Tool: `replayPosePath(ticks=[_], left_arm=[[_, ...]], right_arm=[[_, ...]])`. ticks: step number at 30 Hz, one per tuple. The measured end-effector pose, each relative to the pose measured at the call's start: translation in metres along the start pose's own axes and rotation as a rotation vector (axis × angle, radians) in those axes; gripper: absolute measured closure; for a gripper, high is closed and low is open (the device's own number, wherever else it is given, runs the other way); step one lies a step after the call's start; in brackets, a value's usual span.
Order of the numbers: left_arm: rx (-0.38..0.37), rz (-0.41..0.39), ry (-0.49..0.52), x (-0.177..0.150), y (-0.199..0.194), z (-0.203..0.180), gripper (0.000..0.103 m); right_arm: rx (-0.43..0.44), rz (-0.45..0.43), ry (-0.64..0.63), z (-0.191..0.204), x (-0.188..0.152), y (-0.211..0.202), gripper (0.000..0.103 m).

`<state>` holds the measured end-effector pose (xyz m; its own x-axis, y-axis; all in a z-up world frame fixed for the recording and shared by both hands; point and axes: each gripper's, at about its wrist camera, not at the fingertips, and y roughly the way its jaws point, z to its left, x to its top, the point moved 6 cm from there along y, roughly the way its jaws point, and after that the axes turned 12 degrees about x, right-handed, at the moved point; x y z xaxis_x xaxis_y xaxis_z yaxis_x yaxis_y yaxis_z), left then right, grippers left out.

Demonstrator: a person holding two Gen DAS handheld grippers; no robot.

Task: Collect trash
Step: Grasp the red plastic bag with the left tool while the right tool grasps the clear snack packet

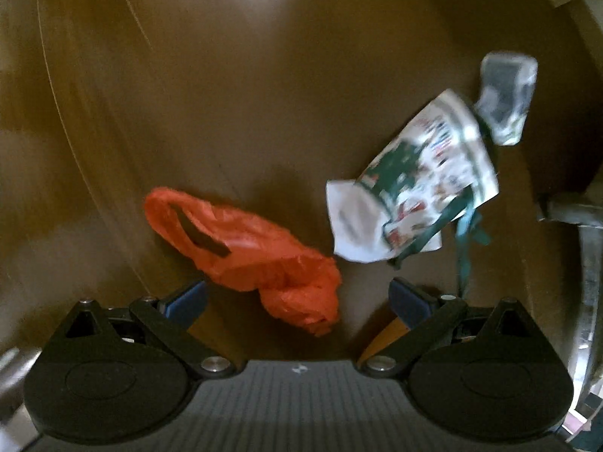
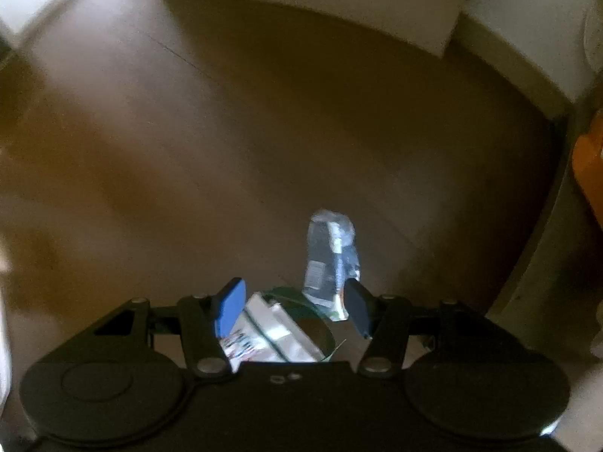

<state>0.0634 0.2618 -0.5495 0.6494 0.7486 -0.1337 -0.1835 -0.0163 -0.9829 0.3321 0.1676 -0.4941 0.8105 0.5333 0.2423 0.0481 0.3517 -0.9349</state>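
Brown wood floor [image 1: 264, 94] under me, white wall [image 2: 339, 7] at the far edge. Both my left gripper [image 1: 297, 297] and right gripper [image 2: 294, 307] hang open, empty. Orange plastic bag [image 1: 245, 248] sits near left, printed paper bag [image 1: 414, 184] right, clear wrapper [image 2: 331, 256] beyond it.

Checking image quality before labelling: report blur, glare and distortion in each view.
Left wrist: motion blur smears the orange bag and printed wrapper; ceiling-light glare at top; fisheye bends floor lines. Right wrist: dim, blurred floor; clear packet soft.

Print on the paper bag [image 1: 422, 173] and clear wrapper [image 2: 331, 260] is too blurred to read.
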Motion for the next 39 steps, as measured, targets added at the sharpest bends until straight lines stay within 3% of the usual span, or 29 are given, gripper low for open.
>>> replayPosePath(ticks=[8, 15, 17, 18, 21, 22, 25, 31, 39], left_arm=[[-0.013, 0.130, -0.072, -0.008, 0.062, 0.001, 0.000], [-0.066, 0.198, -0.095, -0.015, 0.090, -0.009, 0.001], [-0.062, 0.205, -0.091, -0.017, 0.096, -0.012, 0.001], [-0.063, 0.207, -0.094, -0.017, 0.097, -0.012, 0.004], [-0.084, 0.238, -0.120, -0.018, 0.105, -0.012, 0.019], [-0.092, 0.250, -0.125, -0.019, 0.107, -0.012, 0.025], [-0.106, 0.265, -0.127, -0.020, 0.110, -0.012, 0.038], [-0.110, 0.242, -0.125, -0.016, 0.107, -0.012, 0.043], [-0.061, 0.178, -0.175, -0.010, 0.086, -0.001, 0.045]], right_arm=[[-0.117, 0.109, 0.046, -0.039, 0.007, 0.080, 0.046], [-0.128, 0.173, -0.014, -0.047, 0.003, 0.112, 0.050], [-0.126, 0.176, -0.013, -0.050, 0.004, 0.116, 0.055], [-0.126, 0.188, -0.006, -0.052, 0.005, 0.118, 0.062], [-0.120, 0.230, -0.008, -0.055, 0.003, 0.123, 0.078], [-0.117, 0.233, -0.017, -0.055, 0.003, 0.124, 0.092], [-0.124, 0.232, -0.036, -0.054, 0.002, 0.122, 0.102], [-0.134, 0.144, -0.098, -0.048, 0.003, 0.098, 0.102], [-0.011, 0.008, -0.146, 0.006, -0.002, 0.016, 0.102]])
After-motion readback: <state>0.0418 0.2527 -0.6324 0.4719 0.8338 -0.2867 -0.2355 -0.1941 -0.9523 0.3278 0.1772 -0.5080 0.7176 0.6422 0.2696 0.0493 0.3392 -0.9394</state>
